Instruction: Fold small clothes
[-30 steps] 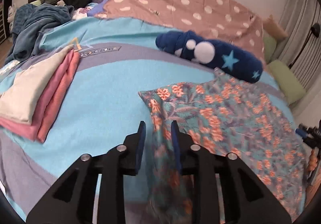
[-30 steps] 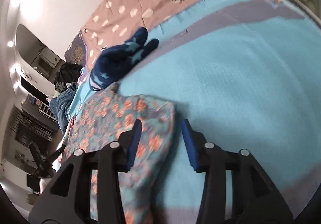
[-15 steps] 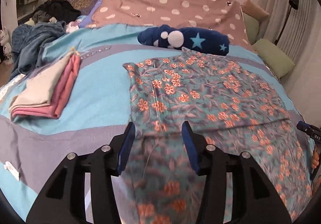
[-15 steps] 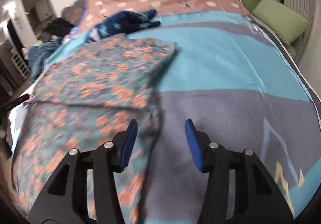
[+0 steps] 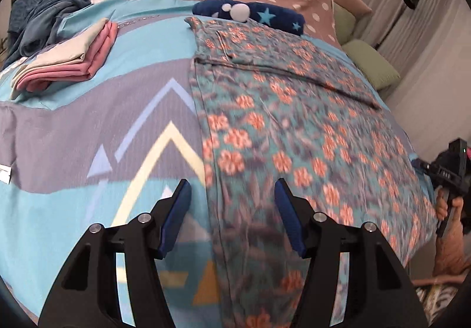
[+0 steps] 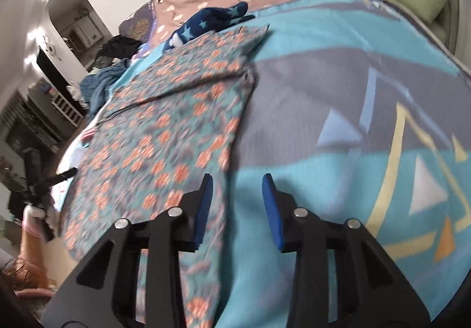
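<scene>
Floral garment (image 5: 294,110) now lies released, spread toward twelve o'clock on the bed (image 5: 88,122); both tools, left (image 5: 232,204) and right (image 6: 237,195), gape empty, so folding restarts.

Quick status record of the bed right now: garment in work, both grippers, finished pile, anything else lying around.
garment: floral garment spread flat on the bedspread, far part folded over
left gripper: open, over the garment's near left edge
right gripper: open, at the garment's near right edge
folded pile: cream on pink, far left
other: navy star plush beyond the garment; unfolded clothes heap far left
</scene>
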`<state>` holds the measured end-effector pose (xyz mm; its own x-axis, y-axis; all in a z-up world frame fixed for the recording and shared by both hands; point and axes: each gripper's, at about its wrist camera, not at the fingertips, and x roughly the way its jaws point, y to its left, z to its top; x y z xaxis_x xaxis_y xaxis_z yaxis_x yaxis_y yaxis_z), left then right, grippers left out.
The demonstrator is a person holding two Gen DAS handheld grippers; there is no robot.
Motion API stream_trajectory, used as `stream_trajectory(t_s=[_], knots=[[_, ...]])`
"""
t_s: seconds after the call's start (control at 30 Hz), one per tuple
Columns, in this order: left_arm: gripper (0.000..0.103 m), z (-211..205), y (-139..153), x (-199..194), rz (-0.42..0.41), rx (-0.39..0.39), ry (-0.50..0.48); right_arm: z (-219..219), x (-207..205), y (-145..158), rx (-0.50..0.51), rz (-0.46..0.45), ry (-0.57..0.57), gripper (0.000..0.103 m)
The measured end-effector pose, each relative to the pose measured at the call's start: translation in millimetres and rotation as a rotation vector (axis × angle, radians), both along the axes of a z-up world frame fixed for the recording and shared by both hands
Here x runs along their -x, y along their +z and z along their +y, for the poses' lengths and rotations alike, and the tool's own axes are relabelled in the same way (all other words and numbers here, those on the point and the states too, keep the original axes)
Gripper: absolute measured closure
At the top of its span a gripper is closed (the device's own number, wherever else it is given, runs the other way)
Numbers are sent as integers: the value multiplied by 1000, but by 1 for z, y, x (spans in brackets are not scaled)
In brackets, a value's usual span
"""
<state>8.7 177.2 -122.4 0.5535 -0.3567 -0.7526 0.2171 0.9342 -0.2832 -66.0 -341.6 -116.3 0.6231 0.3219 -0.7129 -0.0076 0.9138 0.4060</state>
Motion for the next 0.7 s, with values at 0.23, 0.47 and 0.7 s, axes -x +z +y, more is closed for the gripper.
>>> stream_trajectory(t_s=[0.23,0.47,0.7], knots=[[43,7,-3,29,20,81,-42,-3,27,-6,-115,15,24,67],[44,4,-7,73,-2,123,-110,-8,66,-9,-205,32,54,66],[45,6,-11,104,-5,240,-114,4,93,-10,-225,31,121,49]])
